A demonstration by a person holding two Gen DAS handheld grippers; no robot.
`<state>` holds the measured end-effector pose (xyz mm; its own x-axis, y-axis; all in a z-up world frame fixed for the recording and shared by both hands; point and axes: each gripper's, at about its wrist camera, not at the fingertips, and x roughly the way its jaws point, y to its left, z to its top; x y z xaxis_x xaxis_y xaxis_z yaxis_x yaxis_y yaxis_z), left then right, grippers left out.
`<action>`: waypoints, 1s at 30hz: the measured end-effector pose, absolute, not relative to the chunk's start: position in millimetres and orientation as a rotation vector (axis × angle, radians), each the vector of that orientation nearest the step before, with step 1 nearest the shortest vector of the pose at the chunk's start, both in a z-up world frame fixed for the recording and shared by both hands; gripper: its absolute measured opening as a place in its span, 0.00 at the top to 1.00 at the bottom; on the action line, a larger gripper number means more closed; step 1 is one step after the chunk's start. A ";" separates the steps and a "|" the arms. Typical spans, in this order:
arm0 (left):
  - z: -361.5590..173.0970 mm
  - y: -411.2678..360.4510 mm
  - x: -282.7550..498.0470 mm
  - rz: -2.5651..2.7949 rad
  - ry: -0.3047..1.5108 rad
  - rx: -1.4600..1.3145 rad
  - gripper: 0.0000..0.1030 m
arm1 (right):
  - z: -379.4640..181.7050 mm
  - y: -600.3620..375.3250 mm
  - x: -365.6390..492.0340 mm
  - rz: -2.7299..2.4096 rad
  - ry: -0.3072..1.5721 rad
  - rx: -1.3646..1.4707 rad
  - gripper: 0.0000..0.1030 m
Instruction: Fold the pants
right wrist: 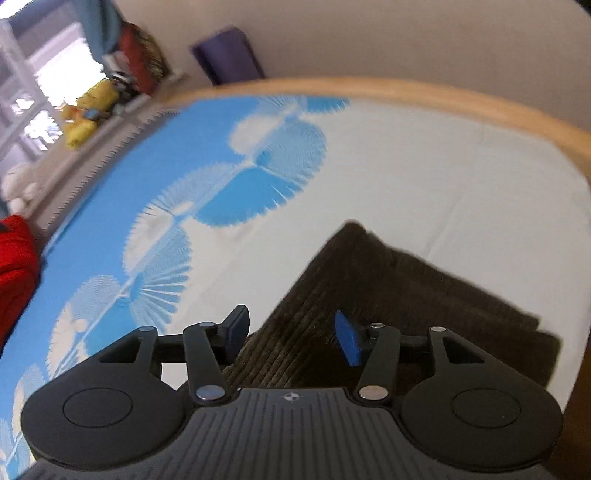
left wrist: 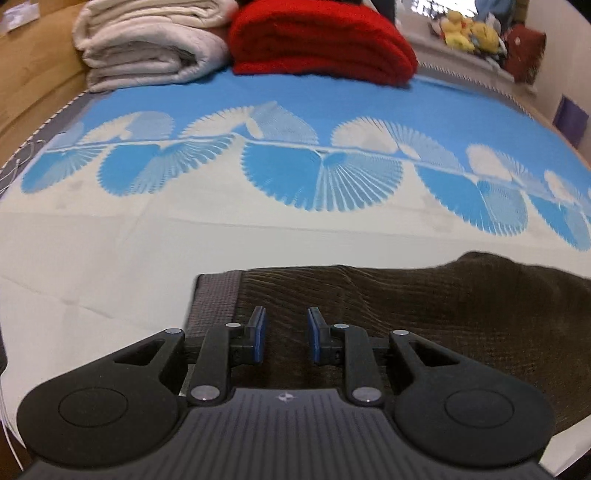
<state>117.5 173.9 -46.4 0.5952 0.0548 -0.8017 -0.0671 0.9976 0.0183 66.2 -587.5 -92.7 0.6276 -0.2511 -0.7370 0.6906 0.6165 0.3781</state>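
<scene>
Dark brown corduroy pants (left wrist: 424, 306) lie folded on the bed sheet, with a grey ribbed waistband (left wrist: 216, 299) at their left end. My left gripper (left wrist: 284, 334) hovers over the pants near that waistband, its blue pads apart with only a narrow gap and nothing pinched between them. In the right wrist view the same pants (right wrist: 399, 280) show a folded corner pointing away. My right gripper (right wrist: 291, 334) stands open above their near edge, with no cloth between the pads.
The blue and white patterned sheet (left wrist: 184, 243) covers the bed. A folded cream blanket (left wrist: 147, 44) and a folded red blanket (left wrist: 321, 44) sit at the far side. A wooden bed rim (right wrist: 443, 96) curves along the right. Yellow plush toys (left wrist: 469, 33) lie beyond.
</scene>
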 end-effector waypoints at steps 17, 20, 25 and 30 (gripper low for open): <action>-90.8 171.8 147.2 0.023 1.140 0.041 0.77 | -119.1 -586.5 129.8 -0.848 0.685 0.622 0.58; -104.0 177.8 144.5 0.006 1.195 0.075 0.77 | -106.5 -586.3 124.7 -0.907 0.655 0.592 0.46; -89.6 179.3 138.1 -0.008 1.137 0.036 0.71 | -75.6 -571.6 109.6 -0.905 0.572 0.577 0.44; -58.7 176.7 136.8 -0.016 1.018 0.024 0.71 | -30.1 -545.9 93.3 -0.767 0.522 0.596 0.44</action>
